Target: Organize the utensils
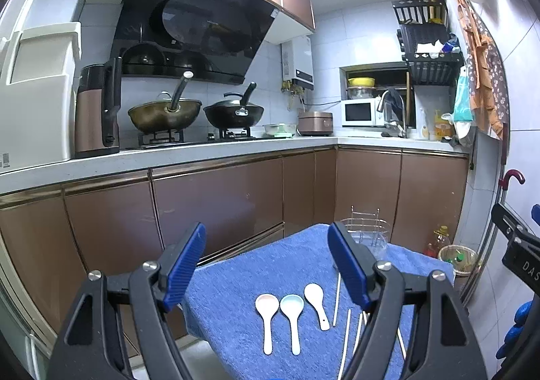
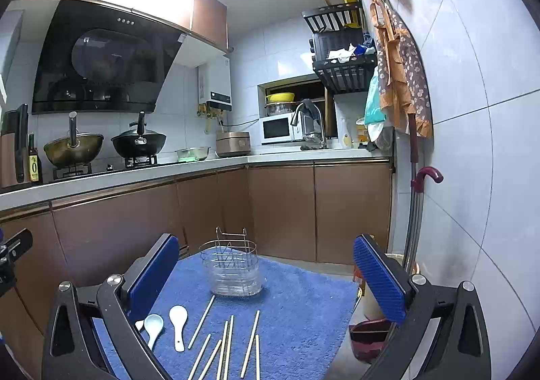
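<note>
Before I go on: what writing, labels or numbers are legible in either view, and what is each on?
"DAS", cut off at the frame edge: on the right gripper's black body, seen from the left wrist.
"0": on the oil bottle's label on the counter.
Sticker on the white appliance: too blurred to read.
Water heater panel: too small to read.
Spoons, chopsticks, wire holder: no writing visible.

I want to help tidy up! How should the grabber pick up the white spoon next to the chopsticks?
Probably by its handle, coming straight down from above. The white spoon lies flat on the blue towel, handle toward the camera; that handle is narrow, the bowl wide. The open right gripper is nearer; mind the chopstick beside it.
</note>
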Demonstrator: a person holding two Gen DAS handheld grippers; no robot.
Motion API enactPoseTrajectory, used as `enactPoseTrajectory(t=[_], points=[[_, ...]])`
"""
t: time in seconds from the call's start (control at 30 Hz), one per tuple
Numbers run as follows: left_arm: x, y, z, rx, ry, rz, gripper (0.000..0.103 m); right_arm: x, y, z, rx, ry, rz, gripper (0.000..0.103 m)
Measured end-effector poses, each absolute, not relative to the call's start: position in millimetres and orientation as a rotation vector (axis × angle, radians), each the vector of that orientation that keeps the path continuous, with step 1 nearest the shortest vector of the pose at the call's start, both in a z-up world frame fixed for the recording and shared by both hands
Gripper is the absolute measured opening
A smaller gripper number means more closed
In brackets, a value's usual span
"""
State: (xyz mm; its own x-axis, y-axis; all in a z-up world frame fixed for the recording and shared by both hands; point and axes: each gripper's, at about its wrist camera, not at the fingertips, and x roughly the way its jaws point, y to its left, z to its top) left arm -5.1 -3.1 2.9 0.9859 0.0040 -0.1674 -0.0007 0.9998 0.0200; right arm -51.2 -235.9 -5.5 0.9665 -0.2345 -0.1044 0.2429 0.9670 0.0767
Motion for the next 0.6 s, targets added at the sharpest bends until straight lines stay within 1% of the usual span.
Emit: enactPoseTrajectory(t=[0.6], points=[[-14.7, -6.0, 5.5, 0.011, 0.108, -0.014, 0.073, -58.8, -232.6, -1.2, 0.096, 0.048, -0.231, 0.103]])
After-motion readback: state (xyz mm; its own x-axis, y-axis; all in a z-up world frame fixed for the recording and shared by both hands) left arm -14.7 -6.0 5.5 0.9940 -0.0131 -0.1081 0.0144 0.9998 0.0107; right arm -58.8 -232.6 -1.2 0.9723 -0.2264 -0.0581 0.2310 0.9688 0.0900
